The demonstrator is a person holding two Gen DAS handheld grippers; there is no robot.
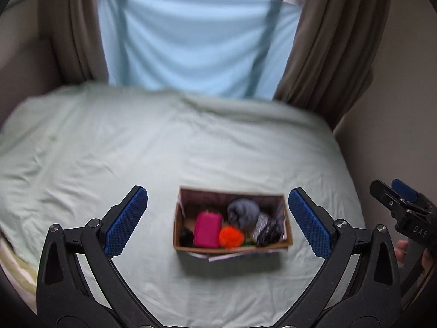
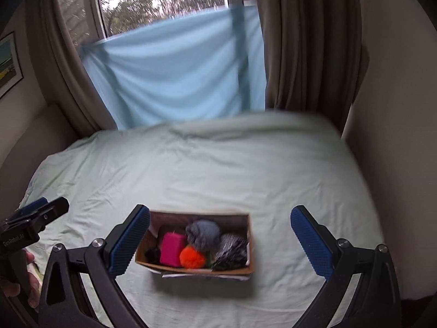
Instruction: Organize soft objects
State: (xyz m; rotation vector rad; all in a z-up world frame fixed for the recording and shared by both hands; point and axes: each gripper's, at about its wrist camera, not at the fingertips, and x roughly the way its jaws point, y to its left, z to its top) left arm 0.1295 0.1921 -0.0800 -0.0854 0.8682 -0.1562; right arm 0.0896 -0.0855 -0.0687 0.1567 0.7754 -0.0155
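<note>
A brown cardboard box (image 1: pixel 287 228) (image 2: pixel 252 246) sits on the bed and holds several soft things: a pink block (image 1: pixel 207 229) (image 2: pixel 172 248), an orange pompom (image 1: pixel 230 236) (image 2: pixel 192 257), a grey fluffy ball (image 1: pixel 243 211) (image 2: pixel 203 232), a black-and-white speckled piece (image 1: pixel 266 229) (image 2: pixel 230 251) and a small black tuft (image 1: pixel 186 236) (image 2: pixel 153 254). My left gripper (image 1: pixel 217 210) is open above the bed, with the box seen between its fingers. My right gripper (image 2: pixel 220 228) is open too, the box just right of its left finger. Neither holds anything.
The bed has a pale green sheet (image 1: pixel 136 142) (image 2: pixel 218 164). A light blue cloth (image 1: pixel 185 41) (image 2: pixel 177 73) hangs over the window between brown curtains (image 1: pixel 327 41) (image 2: pixel 308 41). A wall (image 2: pixel 396 136) borders the bed's right side. A hand (image 2: pixel 16 287) holds the other gripper.
</note>
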